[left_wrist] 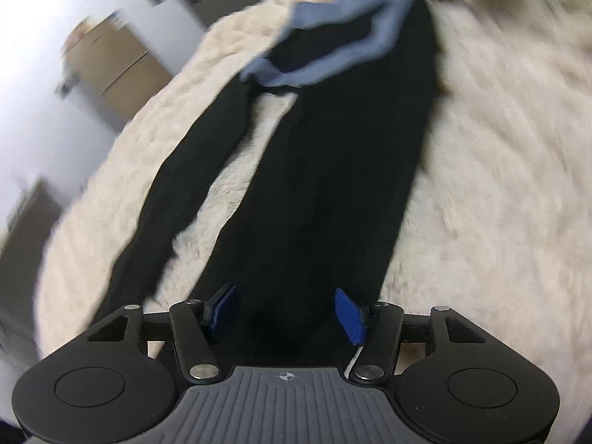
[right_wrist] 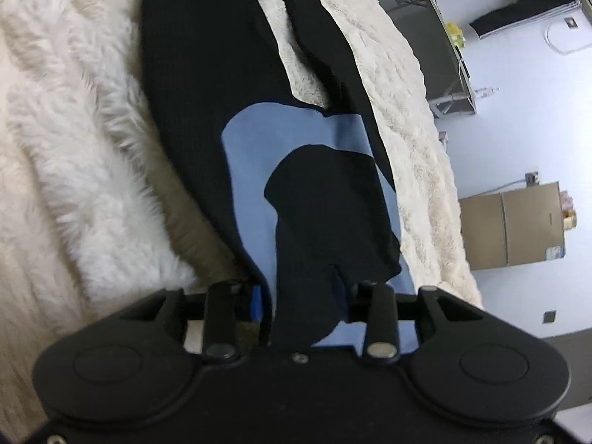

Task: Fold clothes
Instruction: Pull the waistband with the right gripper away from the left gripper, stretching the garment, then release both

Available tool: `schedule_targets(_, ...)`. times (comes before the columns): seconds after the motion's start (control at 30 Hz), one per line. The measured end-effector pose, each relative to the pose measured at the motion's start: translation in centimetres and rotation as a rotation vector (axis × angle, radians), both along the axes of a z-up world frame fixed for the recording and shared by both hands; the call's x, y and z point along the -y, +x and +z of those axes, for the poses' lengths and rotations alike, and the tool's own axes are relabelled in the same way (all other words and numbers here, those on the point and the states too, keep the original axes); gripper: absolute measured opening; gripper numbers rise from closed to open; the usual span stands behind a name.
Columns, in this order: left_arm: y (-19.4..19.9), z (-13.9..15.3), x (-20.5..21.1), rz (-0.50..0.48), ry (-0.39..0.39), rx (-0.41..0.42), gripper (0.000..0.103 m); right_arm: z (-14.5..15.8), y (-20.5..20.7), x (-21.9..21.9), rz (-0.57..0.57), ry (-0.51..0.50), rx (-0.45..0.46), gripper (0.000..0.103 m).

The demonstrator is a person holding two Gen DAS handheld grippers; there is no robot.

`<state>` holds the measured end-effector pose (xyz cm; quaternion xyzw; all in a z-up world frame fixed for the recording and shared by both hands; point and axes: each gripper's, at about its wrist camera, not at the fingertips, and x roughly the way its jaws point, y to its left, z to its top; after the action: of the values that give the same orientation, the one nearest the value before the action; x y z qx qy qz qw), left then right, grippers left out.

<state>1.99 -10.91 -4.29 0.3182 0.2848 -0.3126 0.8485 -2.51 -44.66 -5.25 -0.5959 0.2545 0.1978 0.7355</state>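
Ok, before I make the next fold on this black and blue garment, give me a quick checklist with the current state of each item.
1. Left gripper open over the black end of the garment: ok, blue pads apart, cloth runs between them.
2. Right gripper holding the blue-panel end: cannot tell, cloth hides the fingers.
3. Body of the garment lying flat on the white furry blanket: ok.
4. Long black sleeve straightened: ok, it lies apart from the body, unfolded.
5. Blue panel smooth: not ok, black fabric bunches over it.
6. View sharp enough to judge edges: not ok, left wrist view is motion-blurred.
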Motion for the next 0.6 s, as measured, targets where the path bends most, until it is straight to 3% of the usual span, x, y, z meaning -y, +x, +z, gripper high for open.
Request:
schedule_targets(0.23,0.4,-0.1,0.5,0.016,0.012,-0.033,0.052,-0.7,0.8,0.1,0.006,-0.053,-0.016,0.044)
schedule_targets(0.4,0.4,-0.2,0.5,0.0,0.003,-0.054,0.041,-0.8,1.5,0.9,-0.027,-0.08,-0.006,0.043)
schedule_targets(0.47,0.2,-0.3,0.6,-0.015,0.006,-0.06,0.029,-0.8,1.9,1.2,-0.043,-0.084,-0.003,0.033)
schedule_targets(0.53,0.2,-0.3,0.6,-0.022,0.007,-0.069,0.023,-0.6,2.2,1.3,-0.06,-0.064,-0.019,0.004)
schedule_targets(0.6,0.2,-0.2,0.6,-0.026,0.013,-0.073,0.007,-0.1,2.3,1.2,-0.07,-0.035,-0.029,0.001)
